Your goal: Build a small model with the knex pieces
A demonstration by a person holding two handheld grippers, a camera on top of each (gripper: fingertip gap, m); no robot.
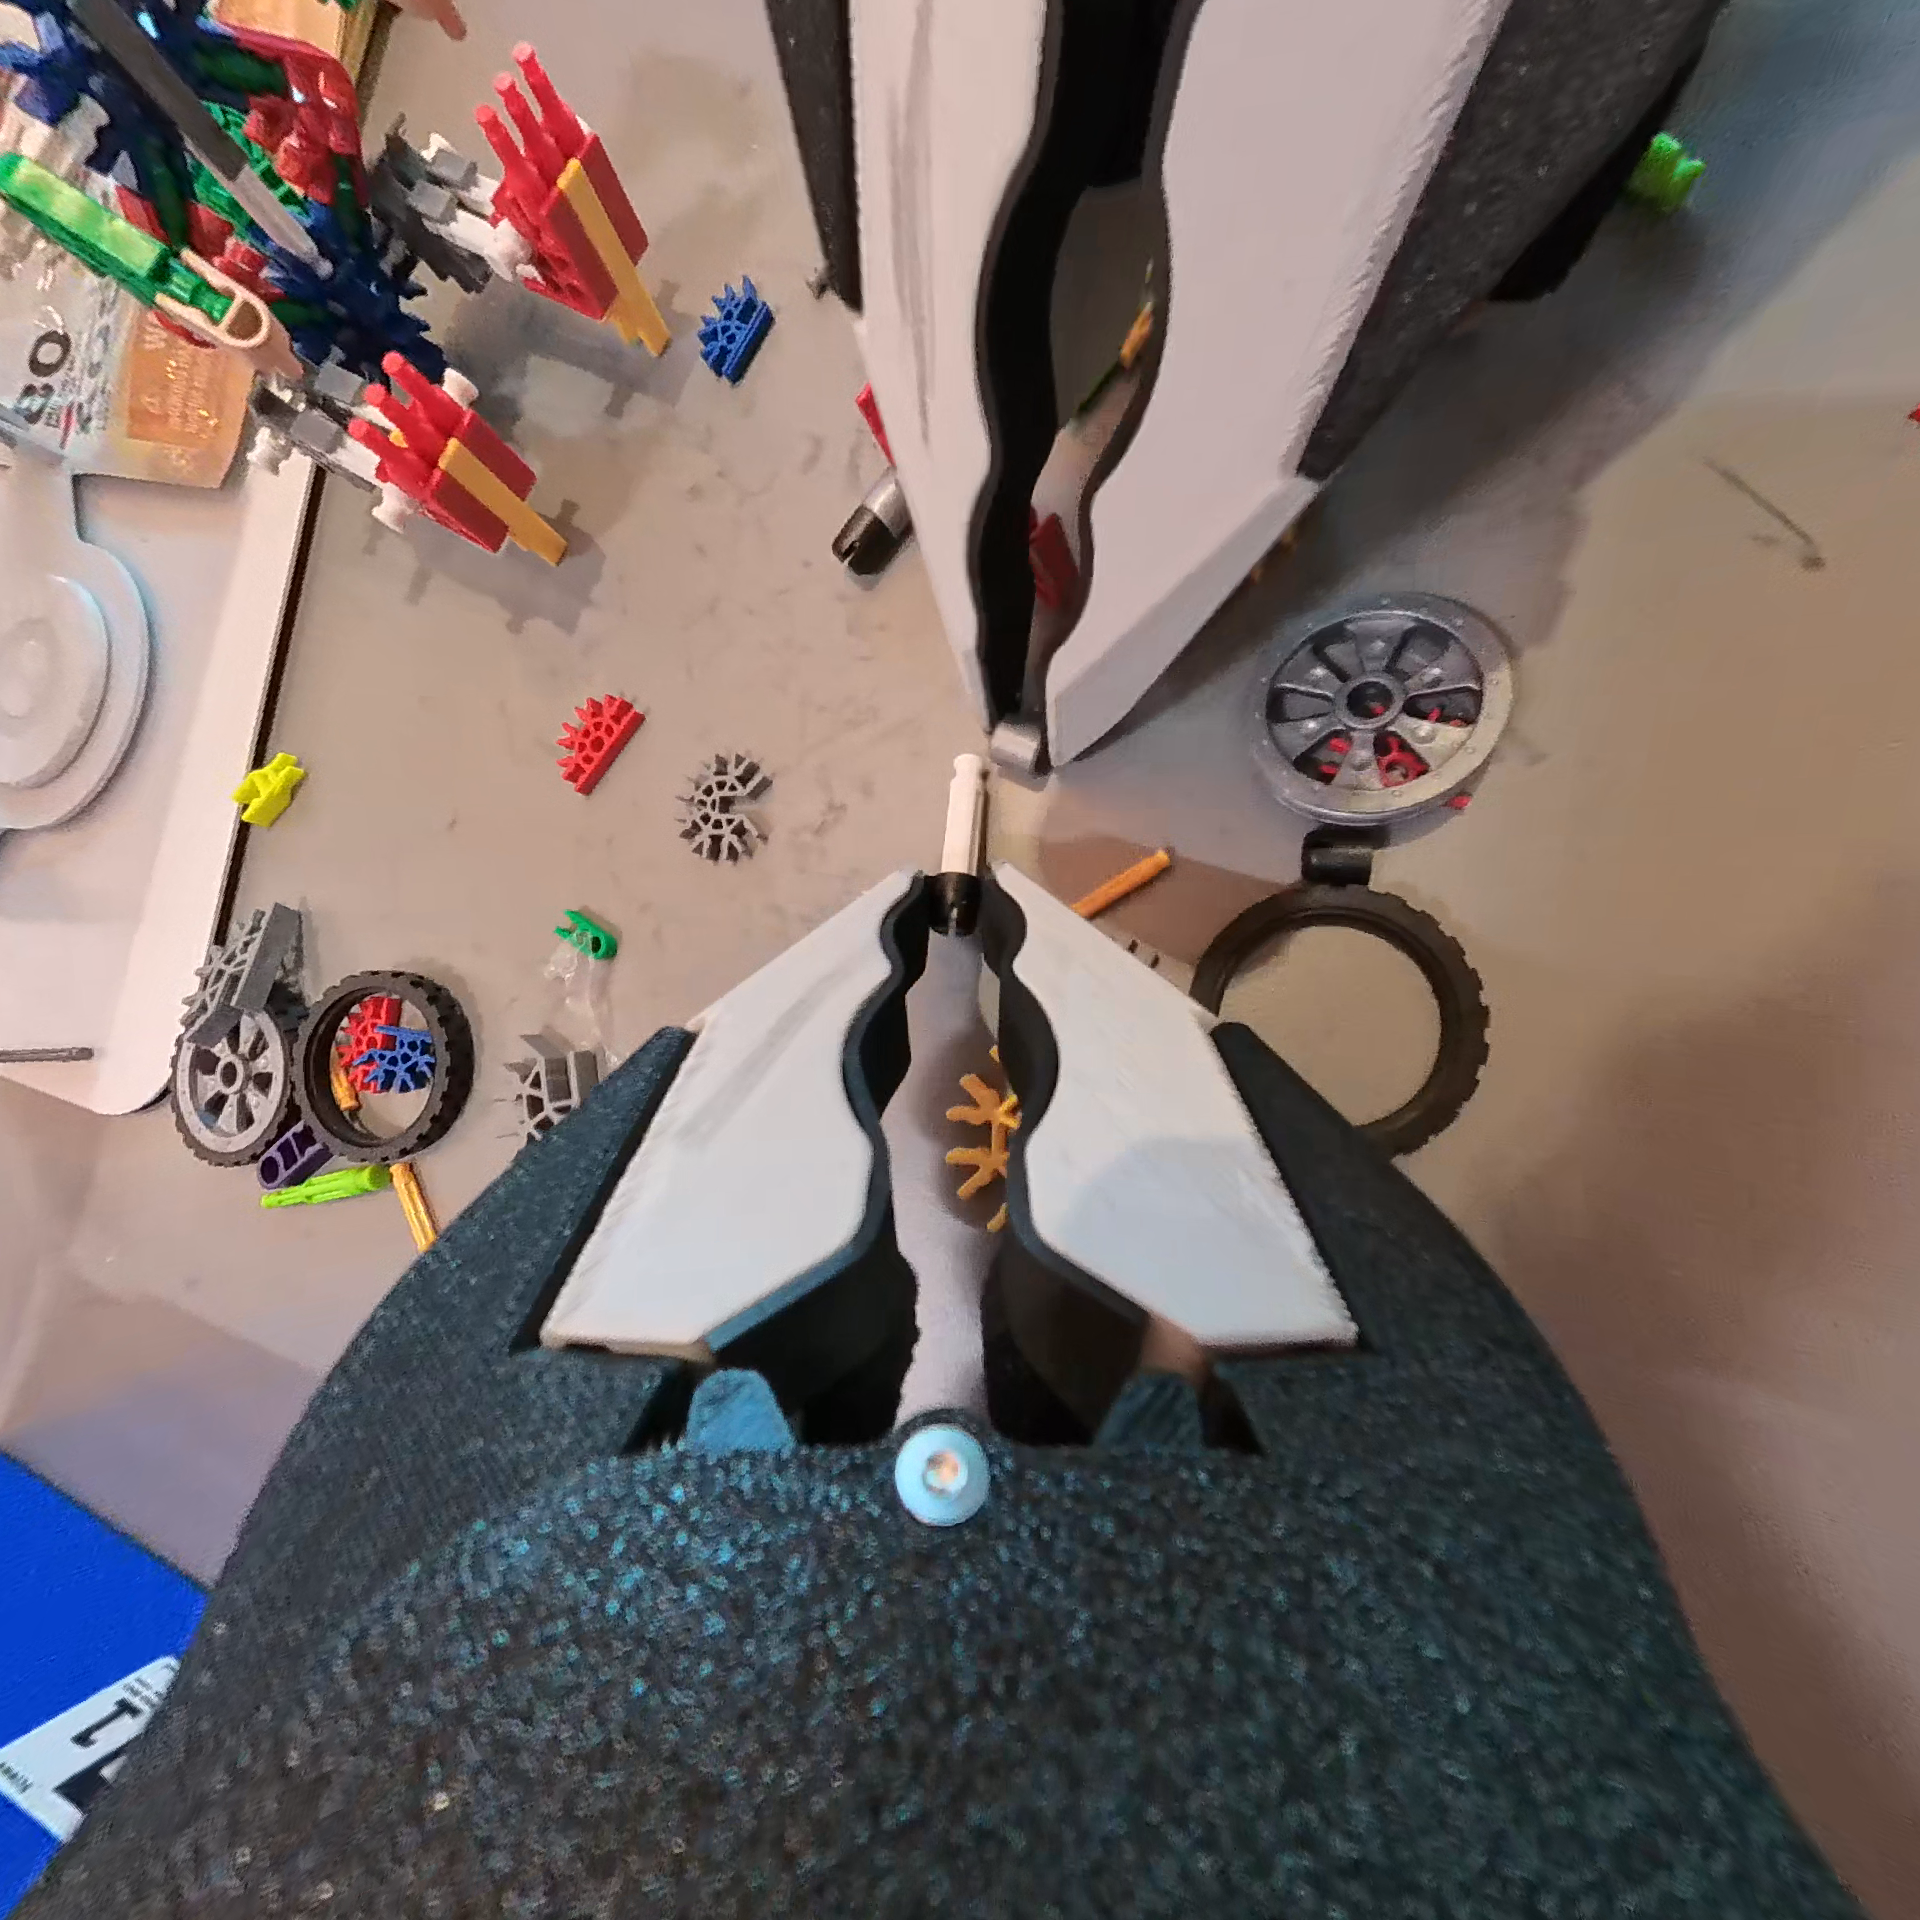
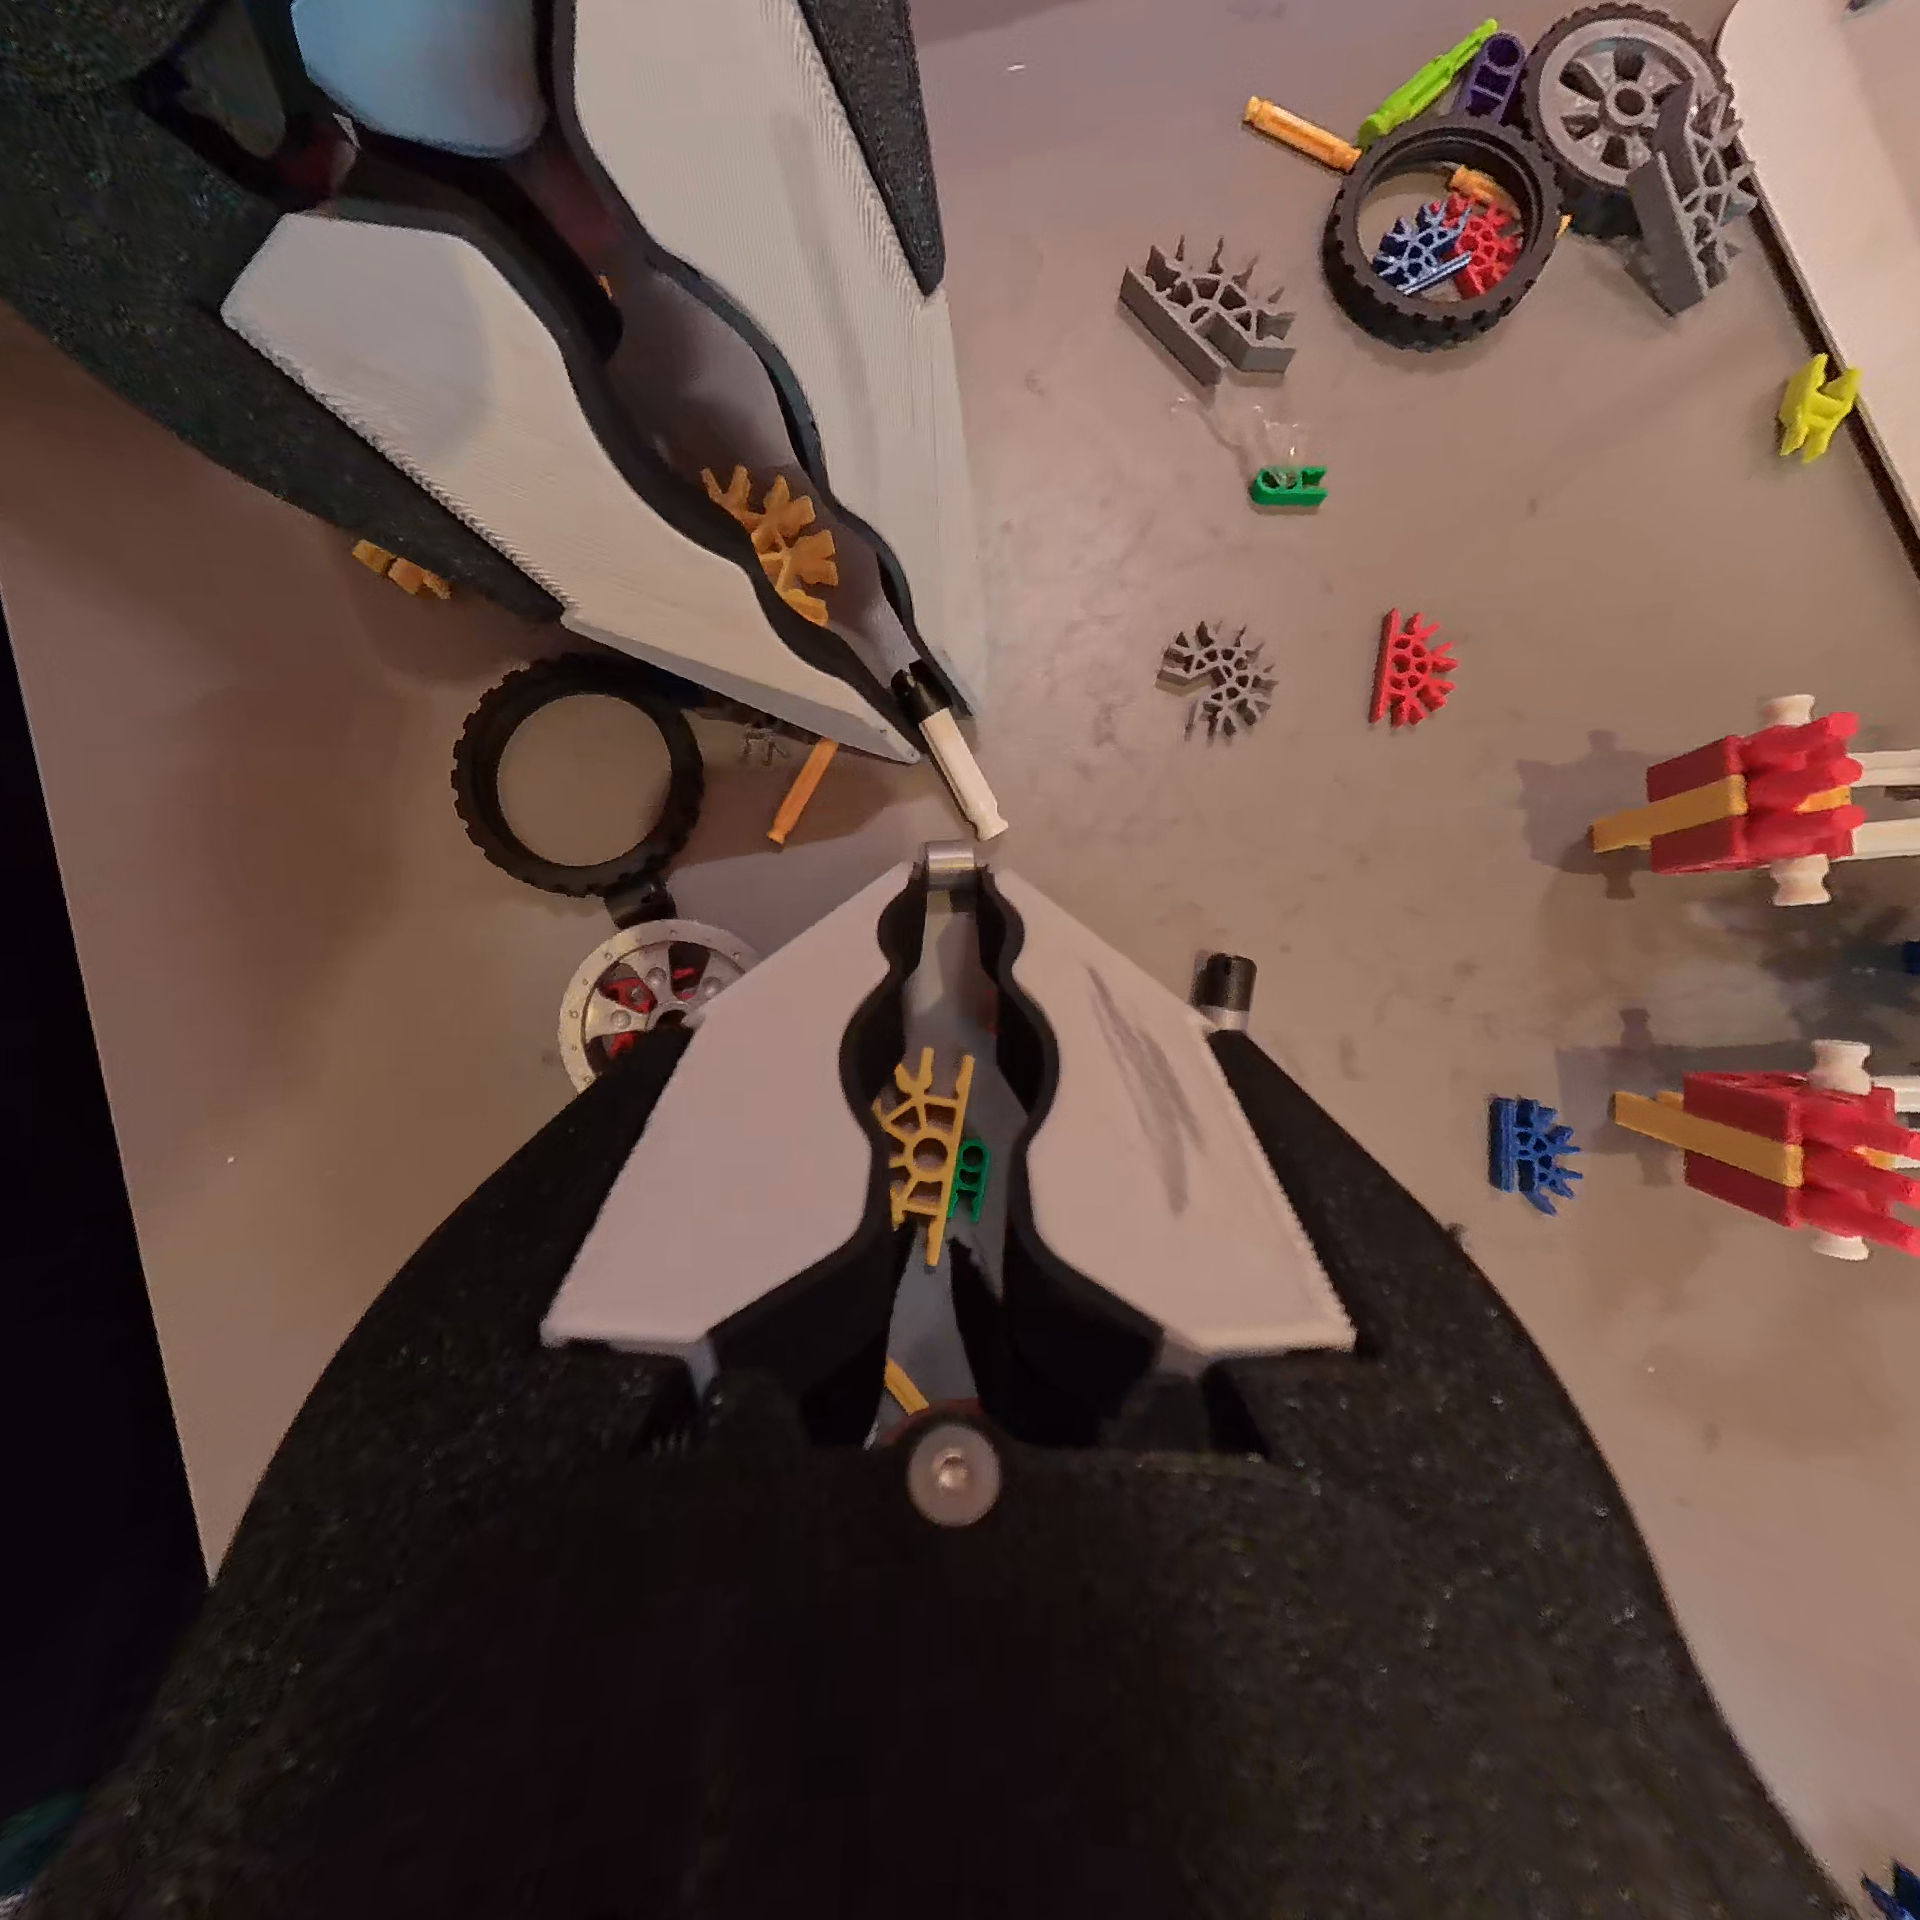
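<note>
The grey tabletop point(image 1: 727, 644) carries a scatter of plastic construction-toy parts, and both grippers meet tip to tip above its middle. The left gripper point(image 1: 954, 914) is clamped on a short white rod point(image 1: 961, 816) with a black end, which sticks out past its fingertips. The right gripper point(image 2: 951, 871) pinches a small grey connector piece point(image 2: 948, 864) at its very tip; that piece sits just beside the rod's free end, and whether they touch cannot be told.

Taking the white rod as landmark: in the left wrist view, a bare black tyre point(image 1: 1340, 1013) lies near it to the right, with a silver spoked wheel hub point(image 1: 1377, 712) just beyond the tyre. To the rod's left lie a grey round connector point(image 1: 725, 808) and, farther out, a red half-round connector point(image 1: 597, 740). Farther left and up stand two red-and-yellow assemblies point(image 1: 457, 473), with a blue connector point(image 1: 736, 330) beside them. Well to the lower left sit a tyre ringing red and blue pieces point(image 1: 384, 1065) and a grey wheel point(image 1: 231, 1086). A small green clip point(image 1: 587, 933) lies left of the rod, near the left gripper.
</note>
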